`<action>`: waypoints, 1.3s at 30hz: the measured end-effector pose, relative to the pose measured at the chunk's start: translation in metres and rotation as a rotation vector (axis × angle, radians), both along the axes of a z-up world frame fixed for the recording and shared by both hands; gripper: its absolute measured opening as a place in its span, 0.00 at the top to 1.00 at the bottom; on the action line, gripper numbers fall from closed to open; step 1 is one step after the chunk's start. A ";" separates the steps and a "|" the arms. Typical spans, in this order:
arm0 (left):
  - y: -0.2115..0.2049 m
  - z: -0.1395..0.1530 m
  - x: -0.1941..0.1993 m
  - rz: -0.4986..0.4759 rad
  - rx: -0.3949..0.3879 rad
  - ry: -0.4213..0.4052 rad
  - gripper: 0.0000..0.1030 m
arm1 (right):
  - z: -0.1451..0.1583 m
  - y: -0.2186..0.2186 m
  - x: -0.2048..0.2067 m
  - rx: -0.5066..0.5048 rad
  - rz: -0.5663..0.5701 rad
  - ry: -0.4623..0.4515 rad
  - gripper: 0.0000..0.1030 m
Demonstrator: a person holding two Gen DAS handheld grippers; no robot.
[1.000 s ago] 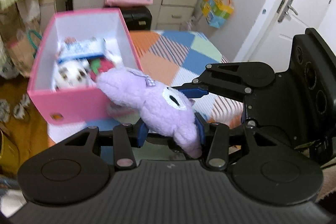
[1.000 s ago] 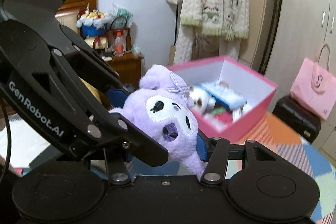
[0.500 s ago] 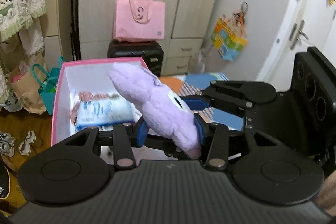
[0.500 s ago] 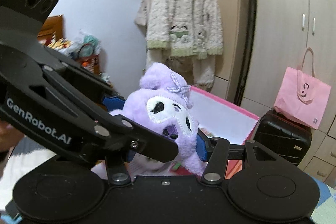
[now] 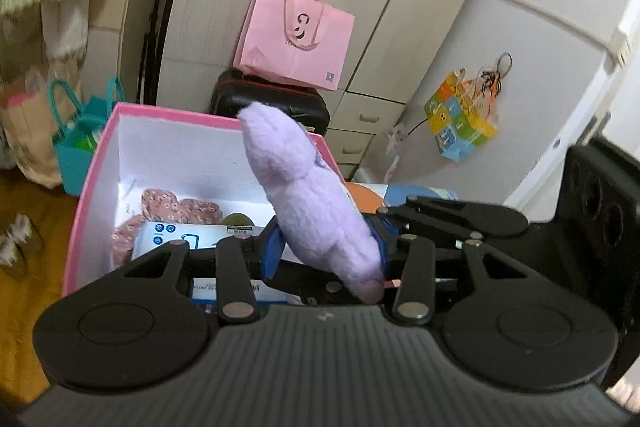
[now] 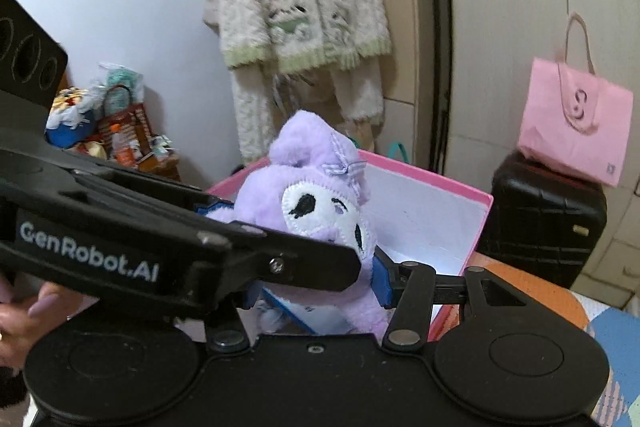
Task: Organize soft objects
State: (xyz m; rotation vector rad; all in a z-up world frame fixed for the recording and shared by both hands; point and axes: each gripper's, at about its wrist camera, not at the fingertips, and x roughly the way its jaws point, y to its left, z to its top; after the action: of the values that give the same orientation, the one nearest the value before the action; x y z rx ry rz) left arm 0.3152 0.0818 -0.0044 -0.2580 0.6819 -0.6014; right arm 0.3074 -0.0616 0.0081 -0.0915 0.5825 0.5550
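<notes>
A purple plush toy with a white face is gripped by both grippers at once. My left gripper is shut on its body, and my right gripper is shut on it just below the face. The toy is held over the near edge of the open pink box, which also shows in the right wrist view. Inside the box lie a blue and white packet and a pink floral fabric piece.
A pink paper bag sits on a black suitcase behind the box, by the wardrobe. A teal bag stands left of the box. A fluffy cardigan hangs on the wall. A patchwork cover lies under the box.
Both grippers have lifted and carried the purple toy towards the pink box; it now hangs over the box's near side. Both stay shut on it.
</notes>
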 end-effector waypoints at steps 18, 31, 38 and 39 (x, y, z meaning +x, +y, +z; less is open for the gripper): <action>-0.008 0.006 -0.023 0.139 0.093 -0.075 0.54 | -0.006 -0.007 -0.014 -0.065 -0.074 -0.099 0.43; -0.003 0.023 -0.112 0.207 0.092 -0.203 0.50 | 0.003 -0.054 -0.100 0.091 -0.032 -0.172 0.43; -0.015 0.032 -0.161 0.205 0.134 -0.290 0.46 | 0.021 -0.063 -0.137 0.063 -0.086 -0.210 0.36; -0.017 0.034 -0.167 0.202 0.135 -0.300 0.46 | 0.022 -0.065 -0.143 0.062 -0.089 -0.218 0.36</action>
State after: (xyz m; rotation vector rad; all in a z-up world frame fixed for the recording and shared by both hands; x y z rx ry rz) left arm 0.1479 0.0652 0.0298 -0.1050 0.3983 -0.3882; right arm 0.1646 -0.1269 0.0300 -0.0658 0.3552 0.4689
